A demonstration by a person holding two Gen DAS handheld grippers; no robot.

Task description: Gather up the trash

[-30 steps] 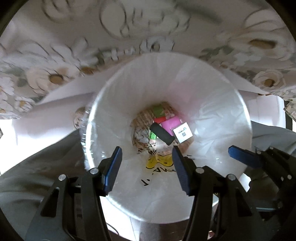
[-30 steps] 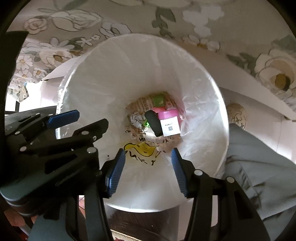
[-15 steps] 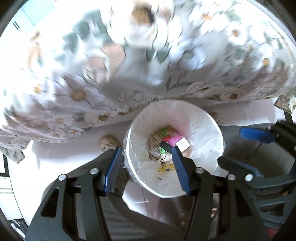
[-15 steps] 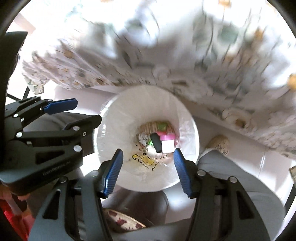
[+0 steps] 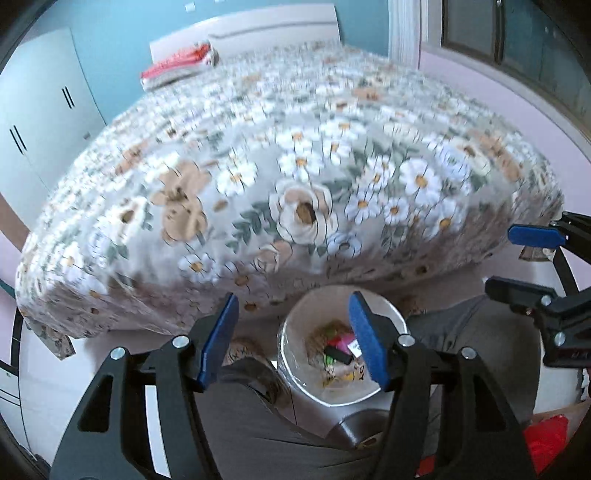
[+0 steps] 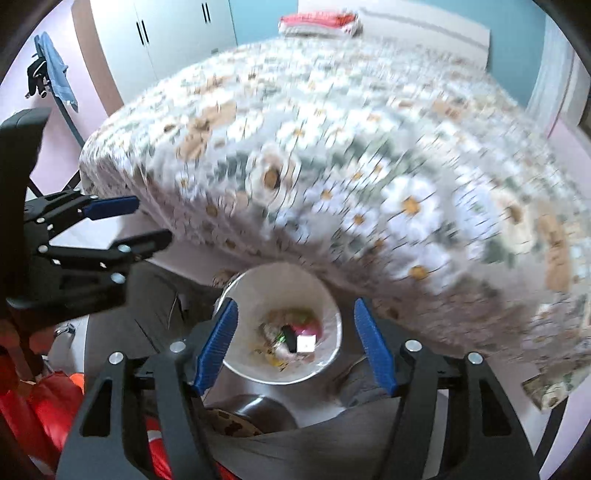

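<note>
Trash (image 5: 338,349) in lined bin (image 5: 295,325) — floral bed (image 5: 295,166) behind | grey trouser legs (image 5: 258,424) flanking

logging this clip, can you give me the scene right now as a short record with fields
setting: bedroom, bed with flowered cover
bin: white lined bin on the floor at the foot of the bed
bin contents: mixed trash, including a pink piece, a black piece and a white label
left gripper: above the bin, fingers opening, nothing between them
right gripper: above the bin, fingers opening, nothing between them
bed top: red and white folded cloth at the far end
</note>
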